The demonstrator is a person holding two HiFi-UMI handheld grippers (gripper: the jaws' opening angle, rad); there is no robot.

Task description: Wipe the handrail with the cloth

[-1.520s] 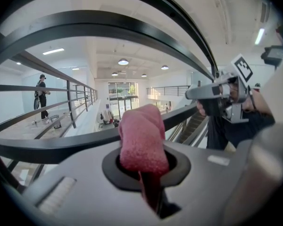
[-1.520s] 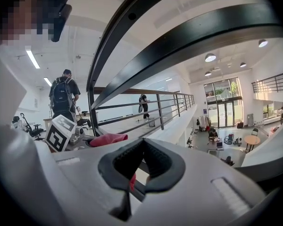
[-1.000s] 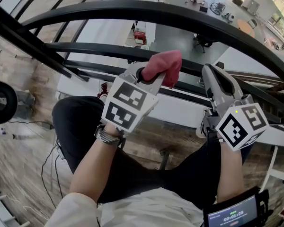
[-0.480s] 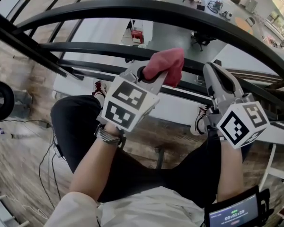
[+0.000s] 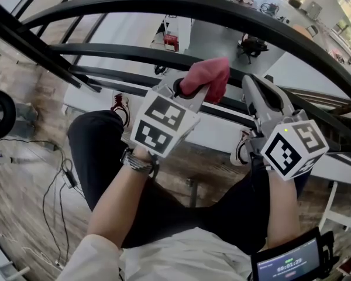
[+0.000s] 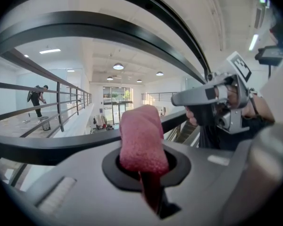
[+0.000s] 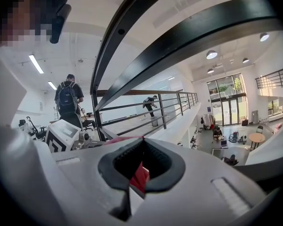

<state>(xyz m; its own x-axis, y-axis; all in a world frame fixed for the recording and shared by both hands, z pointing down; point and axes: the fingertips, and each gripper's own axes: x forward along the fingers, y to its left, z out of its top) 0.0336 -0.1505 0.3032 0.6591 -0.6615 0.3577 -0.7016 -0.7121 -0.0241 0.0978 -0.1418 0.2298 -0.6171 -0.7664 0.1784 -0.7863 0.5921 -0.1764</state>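
As my left tool (image 5: 184, 91) clamps its lower end, the fuzzy pink cloth (image 5: 207, 78) stands lengthwise out of the jaws. It points up and forward at the smooth, curved black handrail (image 5: 117, 50). I can't tell whether the two touch. My left wrist is cocked upward, with the forearm reaching ahead. My right tool (image 5: 250, 86) hovers just beside the cloth, its jaws pressed together on nothing, that arm stretched forward alongside.

Upper gallery over a large open office hall: black handrail (image 5: 164, 3) just ahead of the left gripper (image 5: 190, 91), tables (image 7: 257, 138) far below, ceiling lamps (image 7: 212, 54), glass doors (image 7: 228, 105).
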